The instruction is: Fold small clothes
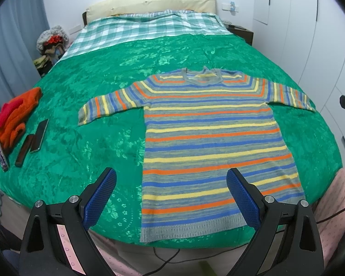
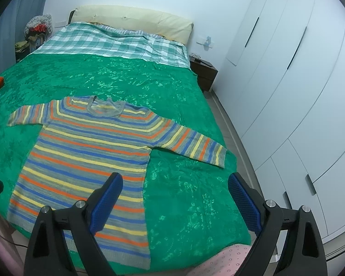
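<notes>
The bed is covered by a green bedspread, with a checked blanket at the head. A striped sweater is spread flat on it; orange clothes and phones are laid at the left edge.

both views overlook the sweater from bed foot.

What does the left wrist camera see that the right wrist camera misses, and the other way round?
Only the left wrist view shows the phones beside the whole orange clothes pile and the left gripper, open. Only the right wrist view shows the full wardrobe doors and the right gripper, open. Both show the striped sweater spread flat on the green bedspread, unfolded.
</notes>
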`<state>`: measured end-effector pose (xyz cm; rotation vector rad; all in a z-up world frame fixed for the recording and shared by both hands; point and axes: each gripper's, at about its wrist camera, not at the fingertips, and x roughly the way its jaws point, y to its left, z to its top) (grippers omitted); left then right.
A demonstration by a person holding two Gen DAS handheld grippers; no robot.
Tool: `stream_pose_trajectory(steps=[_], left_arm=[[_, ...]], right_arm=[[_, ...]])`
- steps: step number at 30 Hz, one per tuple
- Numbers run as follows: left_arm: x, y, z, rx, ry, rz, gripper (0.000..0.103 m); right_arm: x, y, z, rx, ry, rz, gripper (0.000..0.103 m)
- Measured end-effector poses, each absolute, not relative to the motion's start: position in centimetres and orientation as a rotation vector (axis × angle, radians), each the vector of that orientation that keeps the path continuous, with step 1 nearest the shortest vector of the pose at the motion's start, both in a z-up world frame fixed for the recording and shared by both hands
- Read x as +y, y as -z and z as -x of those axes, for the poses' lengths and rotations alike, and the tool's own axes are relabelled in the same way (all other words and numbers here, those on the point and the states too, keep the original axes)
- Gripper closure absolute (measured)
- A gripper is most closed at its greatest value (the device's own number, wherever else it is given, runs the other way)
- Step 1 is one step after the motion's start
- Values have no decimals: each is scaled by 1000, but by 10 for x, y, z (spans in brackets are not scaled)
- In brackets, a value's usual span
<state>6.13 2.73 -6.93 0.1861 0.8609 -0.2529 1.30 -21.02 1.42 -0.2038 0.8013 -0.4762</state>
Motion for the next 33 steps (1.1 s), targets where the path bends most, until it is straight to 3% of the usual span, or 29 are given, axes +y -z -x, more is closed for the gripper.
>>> stream_pose_trajectory(steps=[17, 22, 27, 33], left_arm=[[26, 68, -62, 862, 252, -188, 6], [25, 73, -67, 885, 255, -193, 6], [31, 75, -70, 879, 229, -212, 6], [40, 88, -83, 922, 181, -170, 5]], right_arm=[[-212, -16, -13, 805, 469, 194, 11], [-235, 14, -29, 828, 253, 3, 11], [-330, 57, -66, 815, 116, -261, 13], [-547, 96, -84, 703, 337, -703, 13]])
